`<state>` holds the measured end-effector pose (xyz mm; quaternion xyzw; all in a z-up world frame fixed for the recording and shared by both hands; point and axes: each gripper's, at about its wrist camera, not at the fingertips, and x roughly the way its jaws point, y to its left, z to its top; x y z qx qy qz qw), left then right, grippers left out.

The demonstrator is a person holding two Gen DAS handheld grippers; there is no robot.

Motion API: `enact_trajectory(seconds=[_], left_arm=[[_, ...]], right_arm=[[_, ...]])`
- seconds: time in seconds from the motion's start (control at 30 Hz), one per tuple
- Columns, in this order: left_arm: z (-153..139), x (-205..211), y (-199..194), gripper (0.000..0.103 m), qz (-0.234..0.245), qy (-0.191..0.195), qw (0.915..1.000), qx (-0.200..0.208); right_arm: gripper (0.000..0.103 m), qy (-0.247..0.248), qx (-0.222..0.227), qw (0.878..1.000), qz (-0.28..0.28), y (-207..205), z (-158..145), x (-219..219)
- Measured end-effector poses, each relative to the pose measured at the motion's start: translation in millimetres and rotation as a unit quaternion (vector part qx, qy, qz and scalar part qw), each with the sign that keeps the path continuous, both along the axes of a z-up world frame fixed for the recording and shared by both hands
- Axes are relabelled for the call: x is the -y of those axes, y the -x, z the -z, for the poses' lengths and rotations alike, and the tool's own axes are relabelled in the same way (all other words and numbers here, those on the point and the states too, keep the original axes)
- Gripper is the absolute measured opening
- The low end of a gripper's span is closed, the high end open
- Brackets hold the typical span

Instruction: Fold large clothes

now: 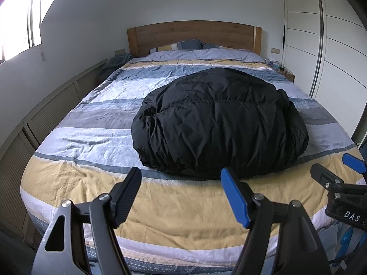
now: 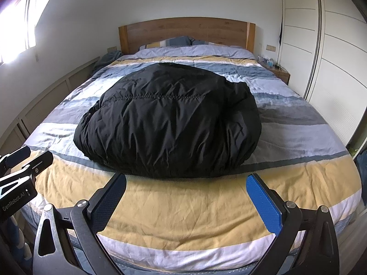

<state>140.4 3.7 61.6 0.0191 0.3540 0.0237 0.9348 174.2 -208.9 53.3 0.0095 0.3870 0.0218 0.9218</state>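
Observation:
A large black puffy jacket [image 1: 220, 123] lies bundled in a compact mound on the striped bed; it also shows in the right wrist view [image 2: 169, 123]. My left gripper [image 1: 181, 181] is open and empty, held above the yellow stripe just short of the jacket's near edge. My right gripper [image 2: 187, 186] is open and empty, also just short of the jacket's near edge. The right gripper shows at the right edge of the left wrist view [image 1: 335, 167], and the left gripper at the left edge of the right wrist view [image 2: 27, 158].
The bed's striped blue, white and yellow cover [image 1: 75, 137] spreads around the jacket. A wooden headboard [image 1: 192, 34] and pillows are at the far end. A white wardrobe [image 1: 332, 52] stands on the right, a low cabinet [image 1: 45, 114] and window on the left.

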Motion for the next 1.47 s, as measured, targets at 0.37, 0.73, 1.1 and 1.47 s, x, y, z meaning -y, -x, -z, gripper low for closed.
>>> enact_trajectory(seconds=[0.37,0.73,1.1,1.47], left_arm=[[0.5,-2.3,0.4,0.070,0.000,0.001,1.0000,0.001],[-1.4,-2.8,3.8,0.070,-0.002,0.004,1.0000,0.002],[-5.0,-3.6,7.5,0.070,-0.006,0.007,1.0000,0.004],[-8.4,-0.6,12.7,0.070,-0.002,0.014,0.9999,0.008]], right_arm=[[0.103,0.002,-0.002,1.000,-0.002,0.2,1.7,-2.2],[0.103,0.003,-0.002,1.000,-0.002,0.6,1.2,-2.6],[0.103,0.005,0.002,1.000,-0.001,3.9,-1.5,-3.6],[0.103,0.006,0.005,1.000,0.004,8.2,-6.9,2.7]])
